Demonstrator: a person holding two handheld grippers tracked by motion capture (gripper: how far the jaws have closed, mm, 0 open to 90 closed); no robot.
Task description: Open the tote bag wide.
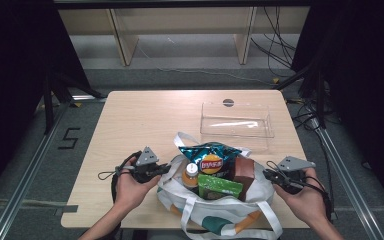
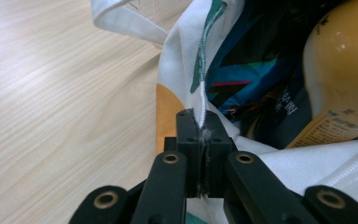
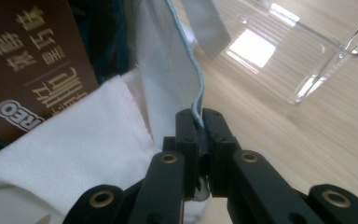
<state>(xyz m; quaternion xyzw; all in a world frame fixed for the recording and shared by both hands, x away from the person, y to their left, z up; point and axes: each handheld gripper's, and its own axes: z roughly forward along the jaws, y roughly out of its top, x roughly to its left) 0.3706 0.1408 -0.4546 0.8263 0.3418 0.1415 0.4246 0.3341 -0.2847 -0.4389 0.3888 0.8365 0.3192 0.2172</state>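
My left tongs (image 2: 200,135) and right tongs (image 3: 201,122) each pinch an edge of the white tote bag (image 1: 220,212) near the bench's (image 1: 130,130) front, mouth spread. Snacks sit inside; the clear bin (image 1: 236,125) beyond looks empty, so unpacking seems ahead.

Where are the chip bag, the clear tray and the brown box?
chip bag (image 1: 211,155), high view, on its blue front above the logo.
clear tray (image 1: 236,133), high view, on its near wall.
brown box (image 1: 244,171), high view, on its side sticking out of the tote.
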